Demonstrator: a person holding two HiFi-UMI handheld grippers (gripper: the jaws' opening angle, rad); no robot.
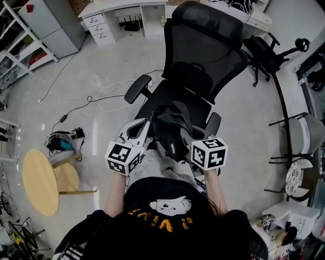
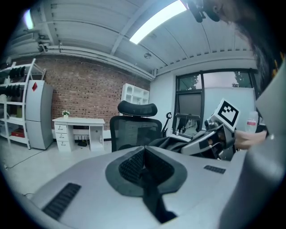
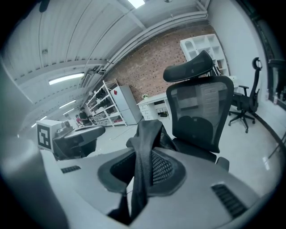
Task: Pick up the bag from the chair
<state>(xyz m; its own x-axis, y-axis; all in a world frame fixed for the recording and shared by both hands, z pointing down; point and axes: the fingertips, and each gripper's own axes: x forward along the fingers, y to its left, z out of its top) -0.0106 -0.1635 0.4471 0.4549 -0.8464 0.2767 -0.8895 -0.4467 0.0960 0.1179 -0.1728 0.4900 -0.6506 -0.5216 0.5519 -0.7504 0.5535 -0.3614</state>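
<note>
The dark grey bag hangs between my two grippers, over the seat of the black mesh office chair. My left gripper holds its left side. In the left gripper view the left gripper is shut on a dark bag strap, with the bag's body beyond. My right gripper holds the bag's right side. In the right gripper view the right gripper is shut on a wide bag strap that rises out of its jaws. Whether the bag's underside touches the seat is hidden.
A round wooden side table stands at my left. Cables and a small device lie on the floor left of the chair. A white desk is behind the chair, a second black chair at back right, shelving at far left.
</note>
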